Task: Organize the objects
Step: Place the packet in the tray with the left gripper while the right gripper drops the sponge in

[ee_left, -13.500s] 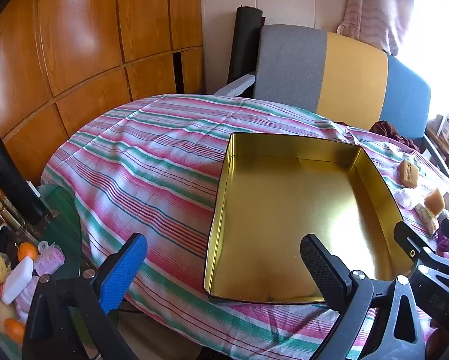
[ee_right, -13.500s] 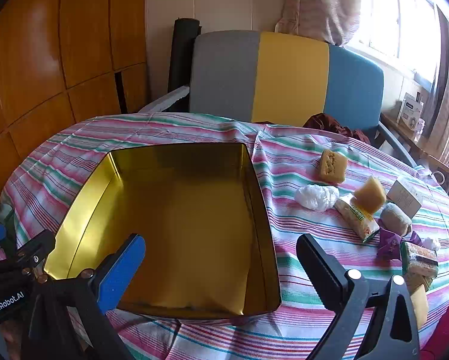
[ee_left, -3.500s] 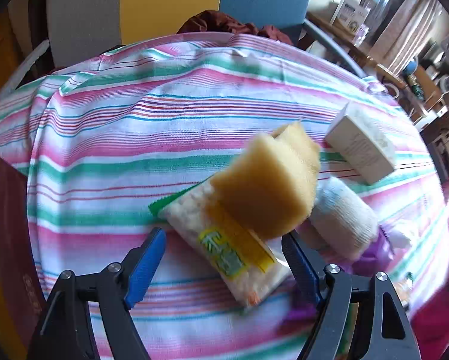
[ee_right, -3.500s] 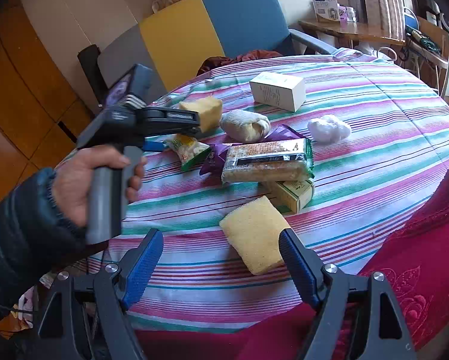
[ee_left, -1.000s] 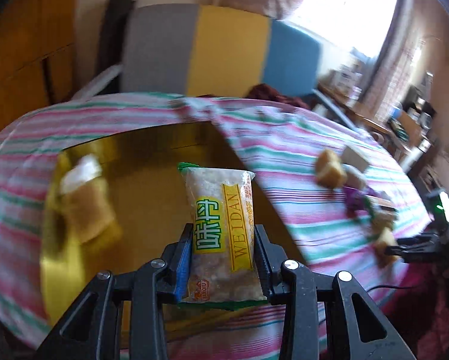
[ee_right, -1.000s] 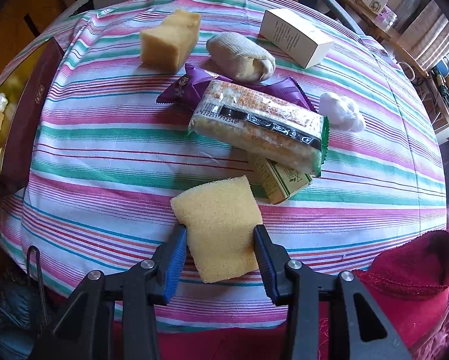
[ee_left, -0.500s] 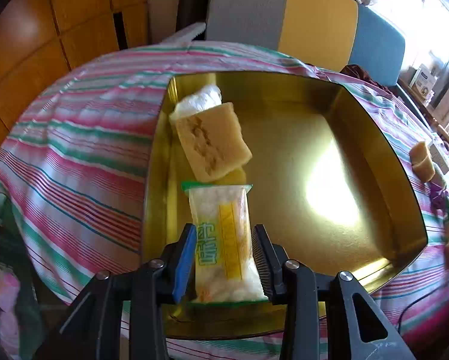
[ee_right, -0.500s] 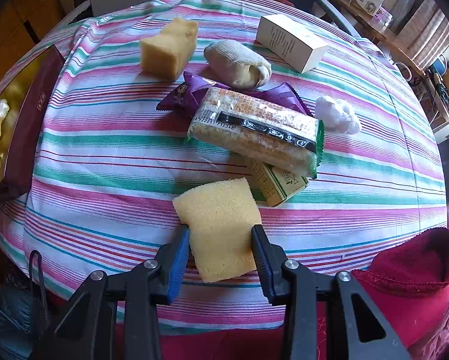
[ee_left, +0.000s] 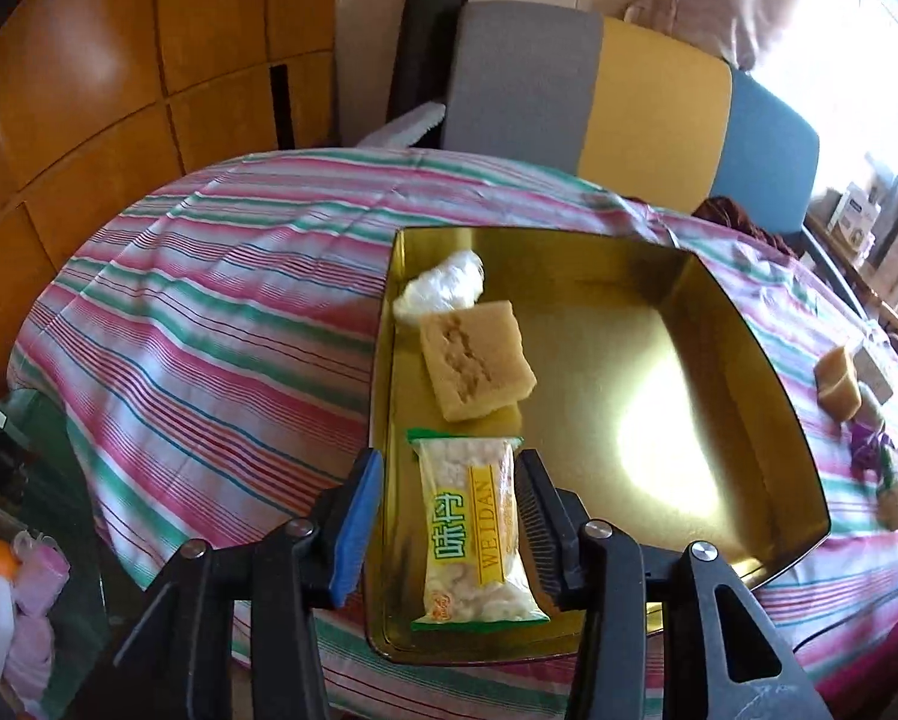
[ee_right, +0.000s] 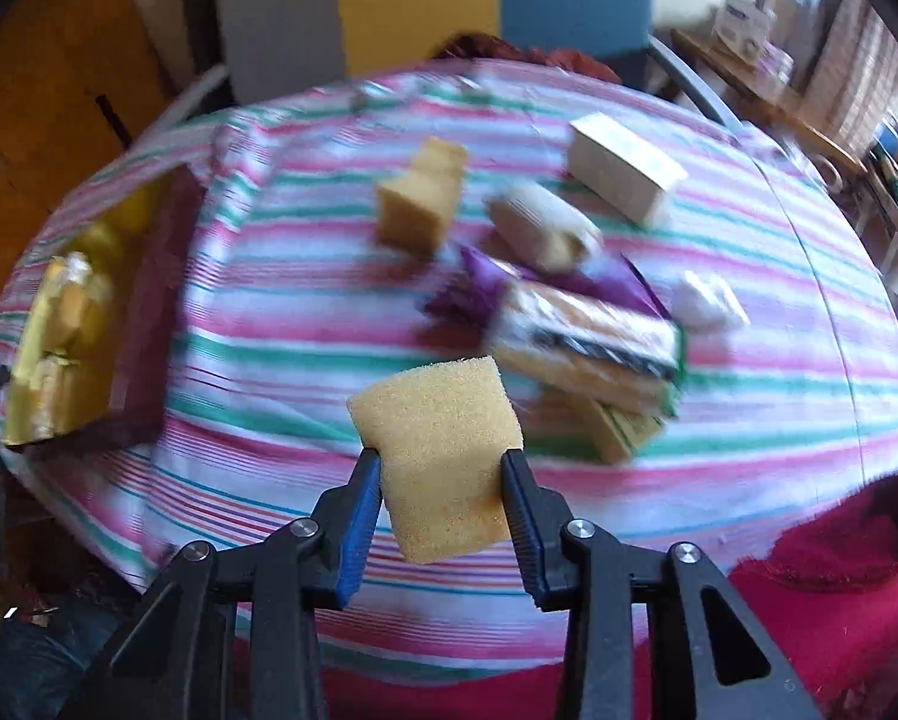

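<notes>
On my left, I am holding the left hand-held gripper point(ee_left: 449, 516) low over the near left corner of the gold tin point(ee_left: 767, 372), its fingers spread just wider than the snack packet point(ee_left: 473, 528), which is lying flat on the tin floor between them. The blue pad is standing clear of the packet; the black pad is just beside its edge, and I cannot tell whether it is touching. Beyond the packet, along the same wall, a cake piece point(ee_left: 476, 360) and a white wrapped bundle point(ee_left: 443, 294) are lying one after another. As I judge it, pulling back carelessly could catch the packet's crimped edge on the black pad and drag it against the wall or out over the rim.

On my right, the right hand-held gripper point(ee_right: 443, 480) is pinching the yellow sponge point(ee_right: 440, 456) by its lower half, raised above the striped counter point(ee_right: 809, 360). The view is blurred, so I am moving fast. The sponge is soft and only partly gripped; a quick swing could let it twist or slip free. Further right, the wafer pack point(ee_right: 587, 342), small green box point(ee_right: 617, 426), purple wrapper point(ee_right: 479, 282) and white box point(ee_right: 626, 177) are waiting on the counter, easy to knock.
</notes>
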`<action>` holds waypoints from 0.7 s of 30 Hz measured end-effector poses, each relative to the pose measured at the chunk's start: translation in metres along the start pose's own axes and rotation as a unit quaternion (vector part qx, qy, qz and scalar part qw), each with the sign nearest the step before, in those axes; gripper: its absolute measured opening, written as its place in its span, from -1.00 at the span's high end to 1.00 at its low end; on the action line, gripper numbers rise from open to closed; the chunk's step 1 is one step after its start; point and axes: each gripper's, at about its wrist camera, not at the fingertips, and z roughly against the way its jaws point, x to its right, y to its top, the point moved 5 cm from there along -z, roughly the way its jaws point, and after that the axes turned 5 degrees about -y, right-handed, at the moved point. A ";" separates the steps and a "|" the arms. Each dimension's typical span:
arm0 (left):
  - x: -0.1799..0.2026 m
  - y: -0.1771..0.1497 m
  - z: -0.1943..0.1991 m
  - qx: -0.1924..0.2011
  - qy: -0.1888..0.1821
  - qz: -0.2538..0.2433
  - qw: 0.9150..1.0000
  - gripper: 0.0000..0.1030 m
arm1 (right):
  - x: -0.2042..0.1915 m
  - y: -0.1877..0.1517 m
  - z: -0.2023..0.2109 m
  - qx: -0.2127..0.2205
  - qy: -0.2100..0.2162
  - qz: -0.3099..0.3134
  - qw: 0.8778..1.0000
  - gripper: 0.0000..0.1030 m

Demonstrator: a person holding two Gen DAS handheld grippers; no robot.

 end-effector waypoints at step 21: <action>-0.058 -0.009 0.015 0.016 0.027 0.062 0.998 -0.05 | -0.346 0.028 -0.047 -0.010 0.150 0.266 0.952 0.22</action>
